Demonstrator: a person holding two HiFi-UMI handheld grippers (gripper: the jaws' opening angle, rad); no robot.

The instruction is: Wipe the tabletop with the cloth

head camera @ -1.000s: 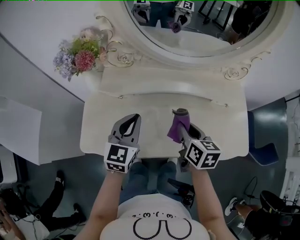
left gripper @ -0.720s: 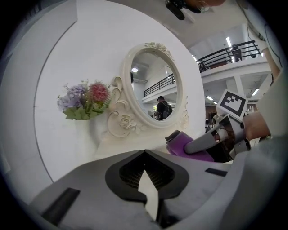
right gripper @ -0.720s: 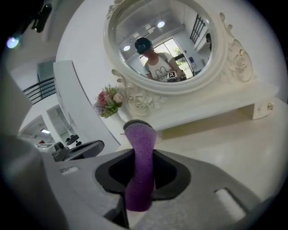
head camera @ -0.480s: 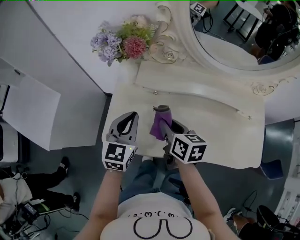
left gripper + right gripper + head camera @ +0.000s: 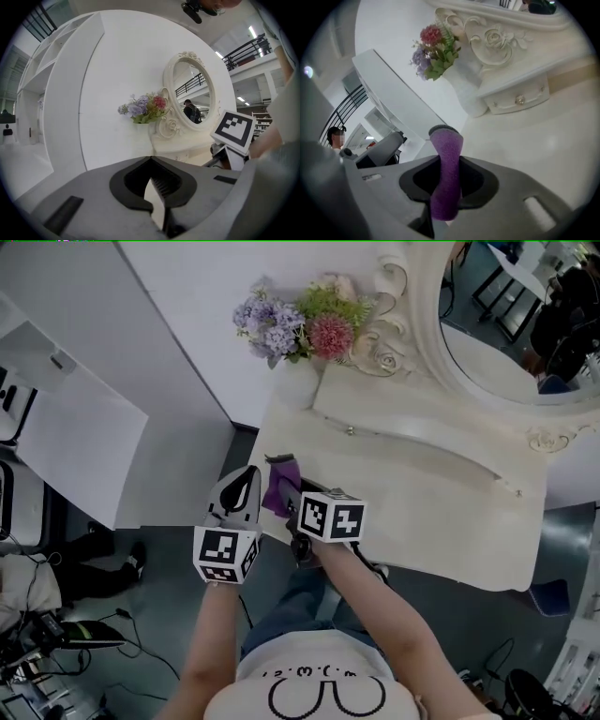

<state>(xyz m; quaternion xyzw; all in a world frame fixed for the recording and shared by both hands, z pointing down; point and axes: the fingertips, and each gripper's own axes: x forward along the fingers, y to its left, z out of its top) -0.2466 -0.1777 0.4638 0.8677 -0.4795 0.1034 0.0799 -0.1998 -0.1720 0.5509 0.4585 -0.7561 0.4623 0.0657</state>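
Nearest us, both grippers sit at the front left corner of the tabletop, side by side and close together. The left gripper hangs just off that corner, over the grey floor rather than over the cream surface. In the left gripper view we see its jaws drawn together at the tips, with nothing between them.

The right gripper reaches in over the same corner, its marker cube above the front edge. Its jaws are clamped on the cloth – a purple strip that, in the right gripper view, stands up through the right gripper and folds over beyond the tips, the cloth hanging below them as well. We cannot tell whether the cloth touches the tabletop.

Farther back along the tabletop runs a raised shelf with a small drawer knob. At the back left corner stands a white vase – it holds a bunch of flowers in lilac, pink and green. Behind the tabletop, to the right of the flowers, rises the mirror in its carved cream frame.
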